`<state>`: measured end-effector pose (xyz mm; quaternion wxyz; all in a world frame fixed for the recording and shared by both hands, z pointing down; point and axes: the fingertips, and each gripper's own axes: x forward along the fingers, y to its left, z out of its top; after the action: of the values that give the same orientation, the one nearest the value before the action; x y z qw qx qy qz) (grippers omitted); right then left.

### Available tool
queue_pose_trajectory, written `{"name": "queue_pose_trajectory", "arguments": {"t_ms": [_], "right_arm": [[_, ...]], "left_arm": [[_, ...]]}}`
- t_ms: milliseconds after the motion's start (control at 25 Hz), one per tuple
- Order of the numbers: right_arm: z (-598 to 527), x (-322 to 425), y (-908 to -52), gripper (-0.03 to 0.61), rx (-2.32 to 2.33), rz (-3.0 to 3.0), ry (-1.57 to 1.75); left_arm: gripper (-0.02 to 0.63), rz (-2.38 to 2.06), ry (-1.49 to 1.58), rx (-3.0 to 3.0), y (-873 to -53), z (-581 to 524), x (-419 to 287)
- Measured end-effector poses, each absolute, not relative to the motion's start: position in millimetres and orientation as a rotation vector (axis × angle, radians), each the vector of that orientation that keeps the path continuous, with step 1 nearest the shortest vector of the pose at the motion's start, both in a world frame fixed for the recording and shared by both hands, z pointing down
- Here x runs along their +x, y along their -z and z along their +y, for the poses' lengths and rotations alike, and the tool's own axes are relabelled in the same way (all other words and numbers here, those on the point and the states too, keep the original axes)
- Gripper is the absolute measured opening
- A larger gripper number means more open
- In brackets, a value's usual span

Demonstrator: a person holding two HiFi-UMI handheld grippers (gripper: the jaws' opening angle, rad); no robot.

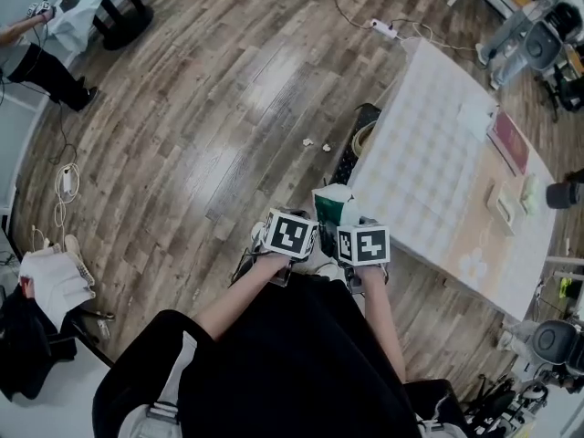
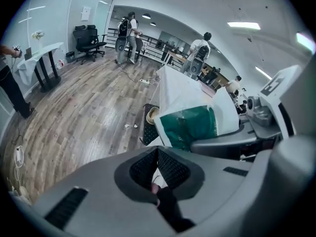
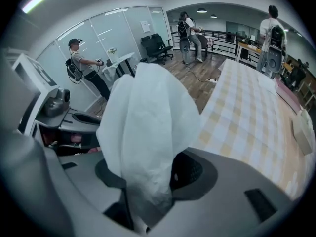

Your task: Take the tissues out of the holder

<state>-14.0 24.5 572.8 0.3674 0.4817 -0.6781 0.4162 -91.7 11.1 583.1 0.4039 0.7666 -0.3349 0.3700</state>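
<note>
Bright ceiling lights (image 2: 244, 24), floor (image 1: 265, 80) glare, fisheye-warped edges darkly vignetted.

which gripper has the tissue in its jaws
The right gripper: a white tissue stands up from between its jaws. The left gripper has its jaws closed together, with nothing bulky between them.

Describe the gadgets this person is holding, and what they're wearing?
The left gripper and right gripper have smooth grey bodies with black dimpled pads lining the jaws. Each carries a white cube printed with black square markers. The person wears a black top.
</note>
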Motion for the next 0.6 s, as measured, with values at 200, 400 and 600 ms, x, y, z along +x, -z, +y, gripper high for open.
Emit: {"name": "queue_pose_trajectory", "arguments": {"t_ms": [200,400,600], "right_arm": [[-6.9,-39.5,-568.9,0.235,1.324,-1.712,-1.096],[-24.4,-51.2,-563.4,0.235,1.391,-1.690,-1.134],[-31.9,-45.7,-557.2,0.235,1.454,-1.645,-1.155]], "left_arm": [[0.001,-0.801,-0.949,1.969,-580.5,-22.6,-129.2],[0.002,-0.769,-0.950,1.990,-584.8,-46.7,-151.2],[0.000,-0.713,-0.946,2.004,-583.1,-60.8,-147.0]]}}
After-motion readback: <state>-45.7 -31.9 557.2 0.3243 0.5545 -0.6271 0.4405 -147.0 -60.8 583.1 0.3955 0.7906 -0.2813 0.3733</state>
